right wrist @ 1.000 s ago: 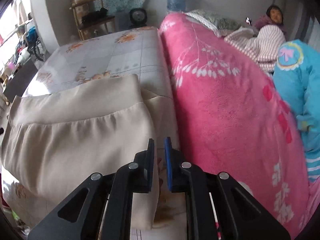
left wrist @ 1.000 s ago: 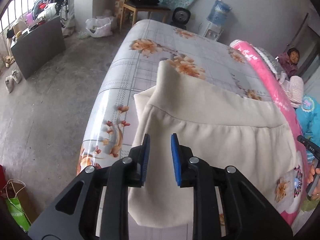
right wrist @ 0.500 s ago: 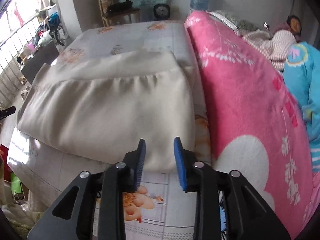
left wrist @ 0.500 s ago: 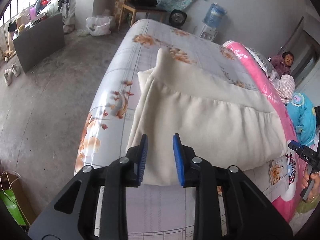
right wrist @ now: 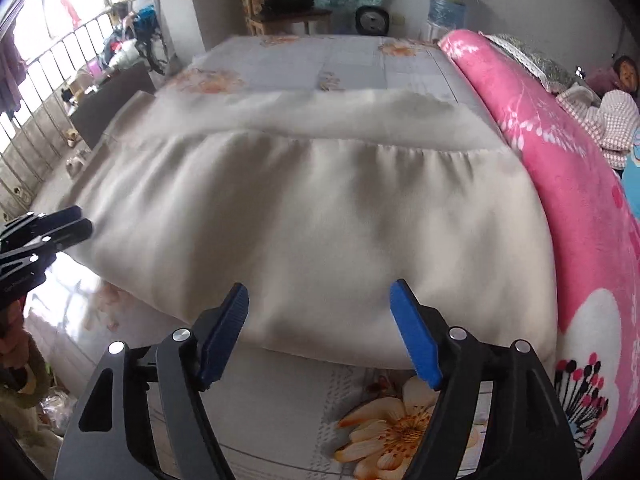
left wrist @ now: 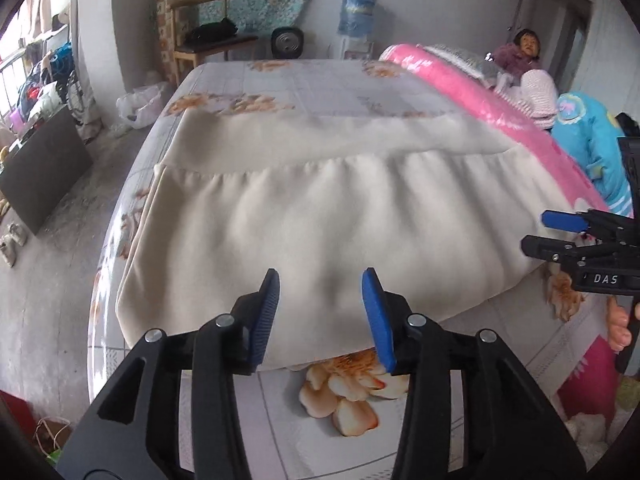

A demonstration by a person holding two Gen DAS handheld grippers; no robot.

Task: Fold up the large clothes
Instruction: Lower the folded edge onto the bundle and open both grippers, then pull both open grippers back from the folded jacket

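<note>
Left wrist view shows our left gripper (left wrist: pixel 320 312) with its blue-padded jaws spread wide and holding nothing, hovering just above the near edge of the cream, soft fleece garment (left wrist: pixel 328 216). That garment lies folded into a broad rectangle across the bed's grey floral-print sheet (left wrist: pixel 288 80), its gathered seam running side to side and a plain band of the same cloth beyond it. Along the garment's right side runs a thick pink blanket with white flower shapes (left wrist: pixel 500 96), touching or just beside the cloth's right edge; we cannot tell which. At the right edge of this view our right gripper (left wrist: pixel 560 236) shows from the side, near the garment's right corner.

From the right wrist view, our right gripper (right wrist: pixel 320 320) also stands wide apart and empty, poised over the garment's (right wrist: pixel 312 208) near hem, with a printed orange flower on the sheet (right wrist: pixel 280 412) below it. Our left gripper (right wrist: pixel 60 228) appears at the far left, beside the garment's left corner. The pink blanket (right wrist: pixel 580 200) rises along the right.
</note>
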